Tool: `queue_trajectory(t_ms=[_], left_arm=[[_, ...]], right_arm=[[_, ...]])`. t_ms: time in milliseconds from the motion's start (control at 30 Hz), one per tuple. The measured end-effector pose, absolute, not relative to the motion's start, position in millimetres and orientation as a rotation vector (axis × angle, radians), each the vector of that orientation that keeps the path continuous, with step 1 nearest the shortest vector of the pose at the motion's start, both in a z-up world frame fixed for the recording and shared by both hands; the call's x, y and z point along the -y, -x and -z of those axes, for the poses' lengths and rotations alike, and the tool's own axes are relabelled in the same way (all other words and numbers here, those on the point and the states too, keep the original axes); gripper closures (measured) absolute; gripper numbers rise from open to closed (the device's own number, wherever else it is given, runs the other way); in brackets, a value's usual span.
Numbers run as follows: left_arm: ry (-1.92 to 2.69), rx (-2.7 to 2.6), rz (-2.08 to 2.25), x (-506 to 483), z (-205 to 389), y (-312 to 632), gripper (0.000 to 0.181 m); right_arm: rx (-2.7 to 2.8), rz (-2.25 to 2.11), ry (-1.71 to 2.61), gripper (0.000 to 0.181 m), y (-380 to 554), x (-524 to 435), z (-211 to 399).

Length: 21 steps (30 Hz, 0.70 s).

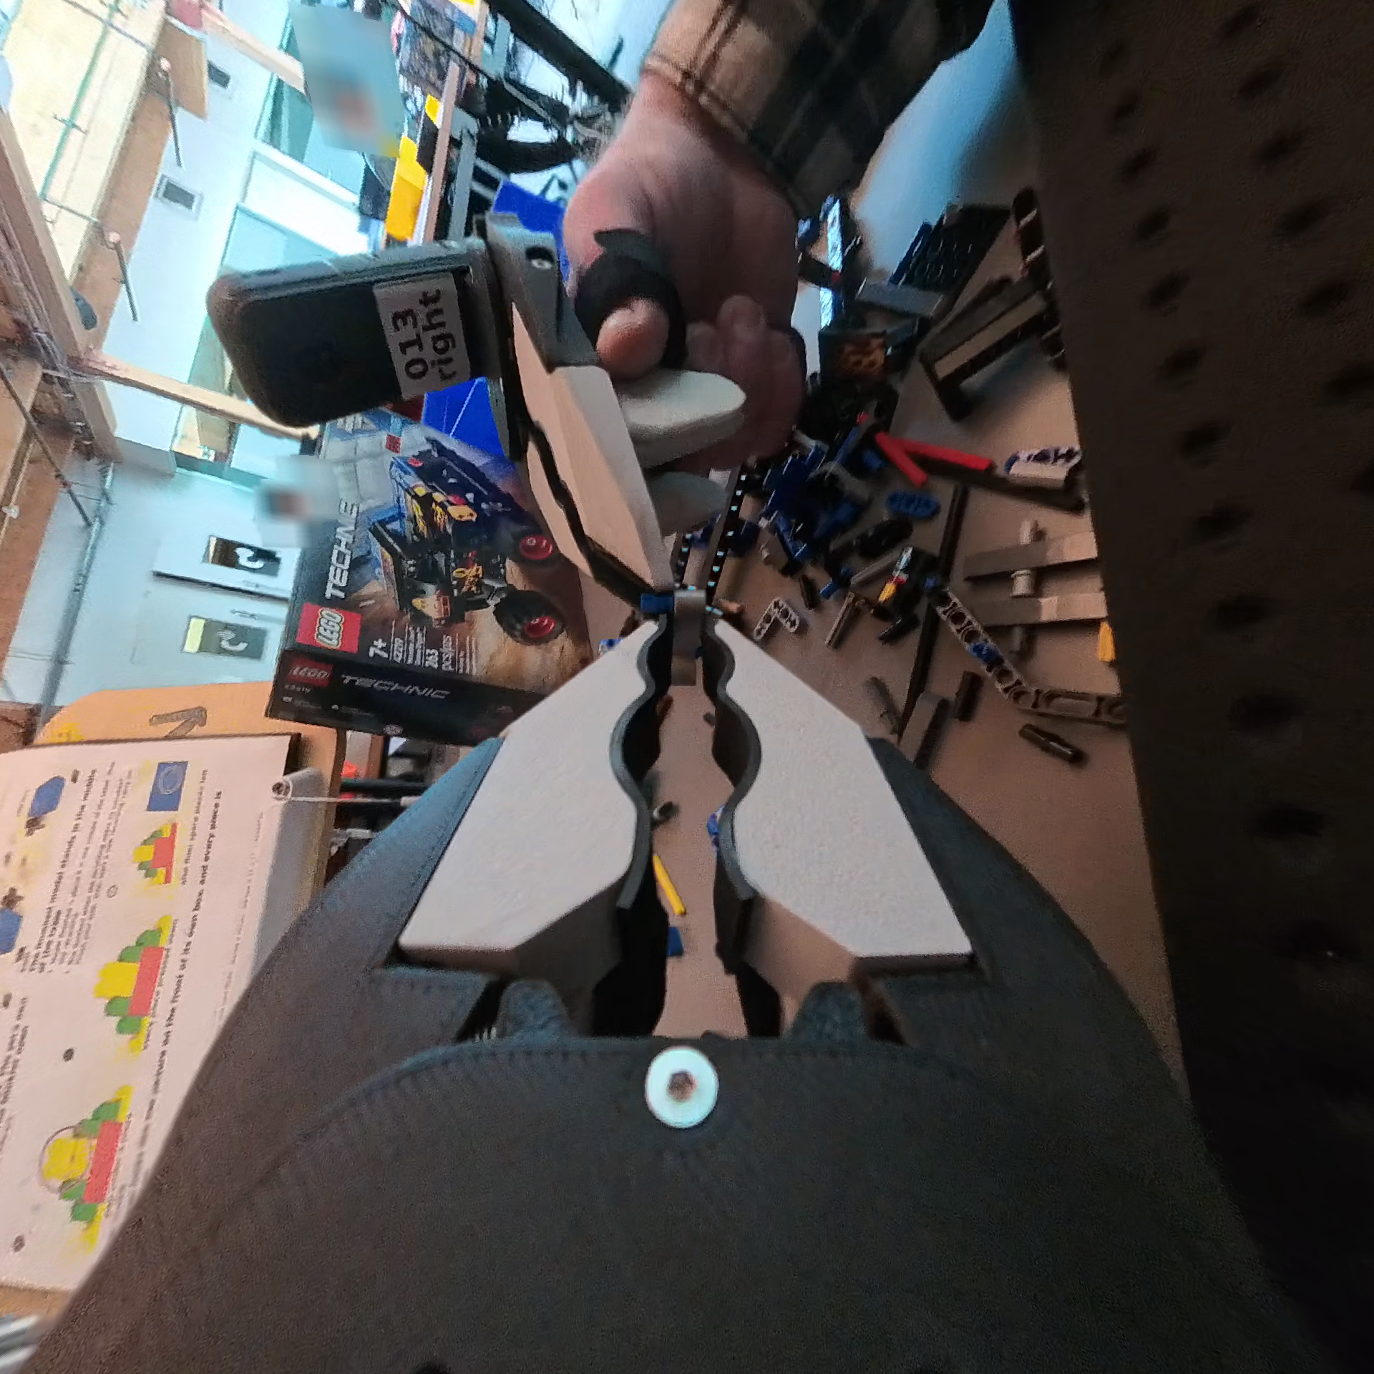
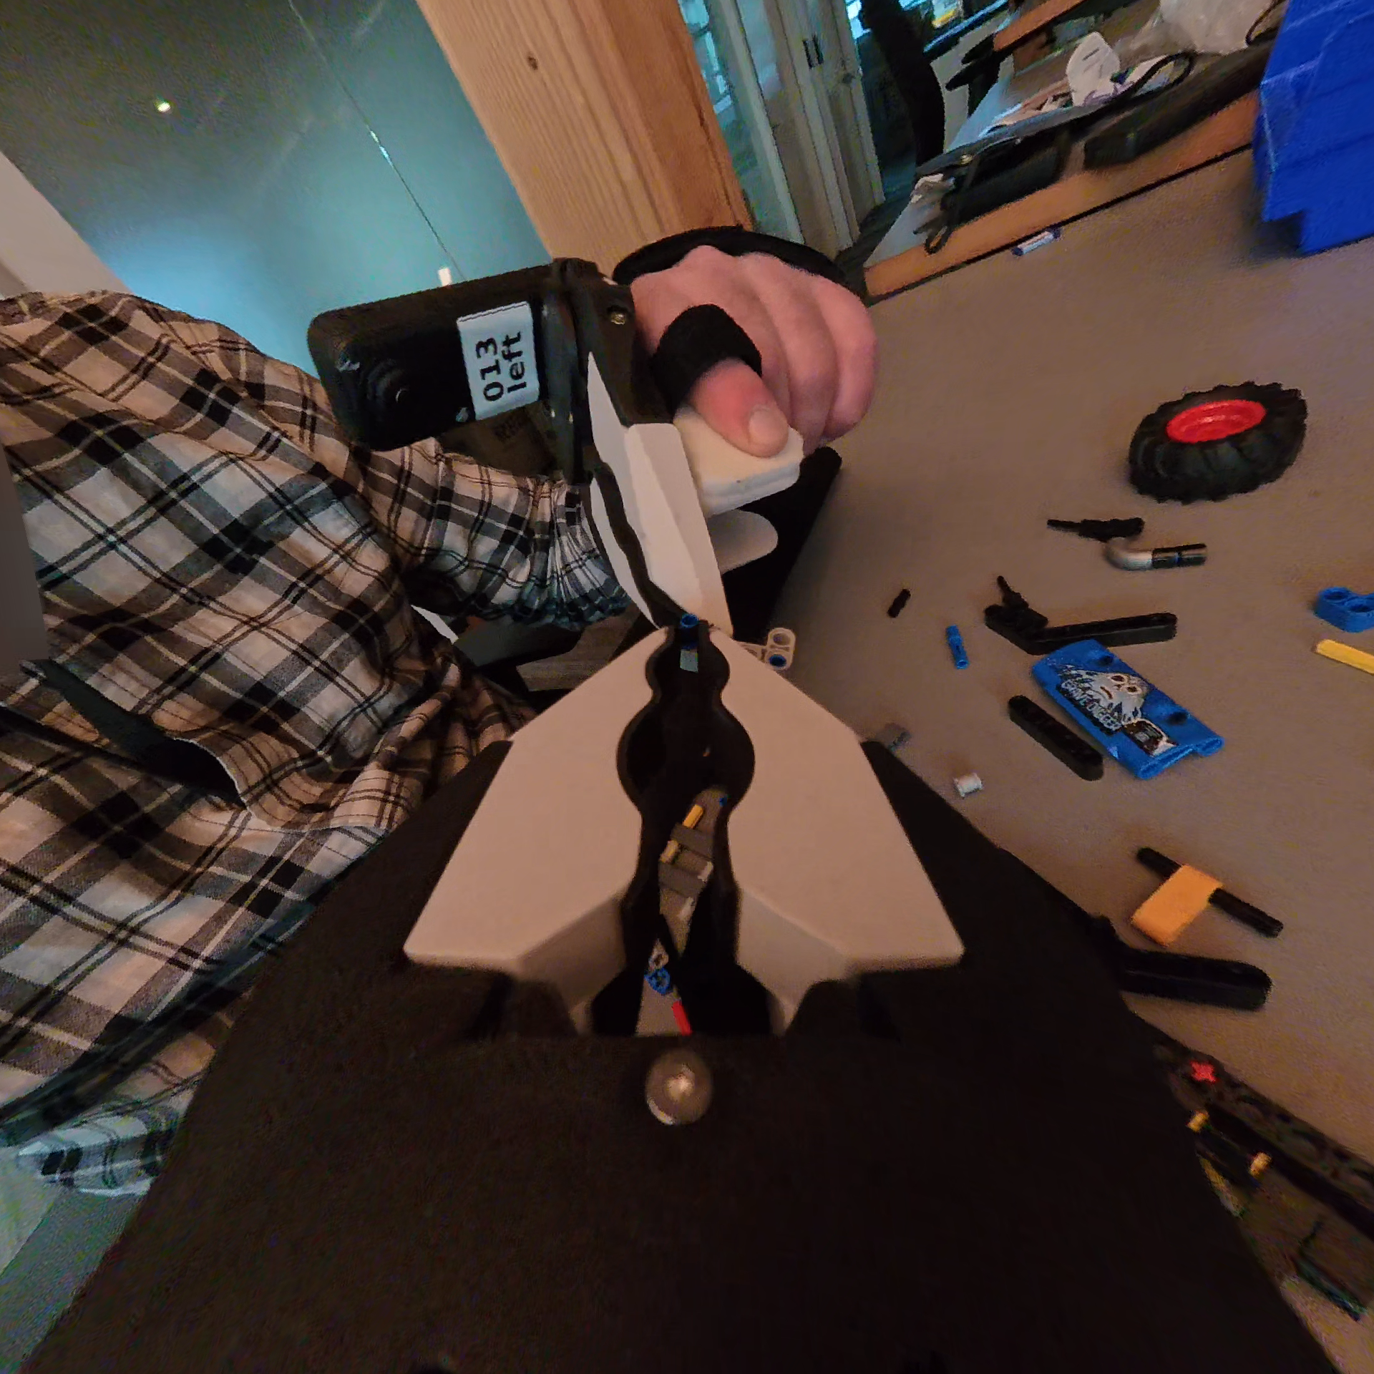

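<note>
In the left wrist view my left gripper (image 1: 682,633) is shut on a small grey piece (image 1: 685,647), pinched at the fingertips and held above the table. My right gripper (image 1: 660,591) comes in from above, tip to tip with it, and is shut on a small blue pin (image 1: 654,601) that meets the grey piece. In the right wrist view my right gripper (image 2: 688,641) holds the blue pin (image 2: 688,621) at its tips, and the left gripper (image 2: 697,606) points down onto it. A hand in a plaid sleeve holds each gripper.
Many loose black, blue, red and grey toy parts (image 1: 892,520) lie on the grey table (image 2: 1004,372). A toy set box (image 1: 416,595) and a printed sheet (image 1: 111,966) stand at the left. A red-hubbed wheel (image 2: 1219,439), a blue panel (image 2: 1123,714) and a blue bin (image 2: 1323,111) are at the right.
</note>
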<state>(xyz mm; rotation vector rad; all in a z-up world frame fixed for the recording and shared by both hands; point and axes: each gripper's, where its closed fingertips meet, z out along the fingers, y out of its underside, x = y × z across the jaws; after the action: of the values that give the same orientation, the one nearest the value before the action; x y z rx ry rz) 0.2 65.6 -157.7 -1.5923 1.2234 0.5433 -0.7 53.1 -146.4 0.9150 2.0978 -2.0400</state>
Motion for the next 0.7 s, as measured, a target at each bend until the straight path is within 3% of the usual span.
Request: queue_trajectory(t_ms=[33,400,600,700], left_arm=[[1.611,-1.217,-0.585,-68.6,159.6,4.5,0.176],[1.723,-1.125,-0.817,-89.6,167.5,30.0,0.176],[1.644,-0.880,-0.904,-101.9,139.3,42.8,0.157],[1.539,-0.786,-1.011,-103.0,115.2,44.7,0.163]], right_arm=[[-2.088,2.032,-0.967,0.179,4.8,-55.8,148.2],[-2.385,1.957,-1.301,0.179,33.1,-75.2,157.9],[-2.119,2.275,-1.393,0.179,42.6,-86.5,120.6],[-1.987,2.449,-1.402,0.179,43.1,-90.0,101.6]])
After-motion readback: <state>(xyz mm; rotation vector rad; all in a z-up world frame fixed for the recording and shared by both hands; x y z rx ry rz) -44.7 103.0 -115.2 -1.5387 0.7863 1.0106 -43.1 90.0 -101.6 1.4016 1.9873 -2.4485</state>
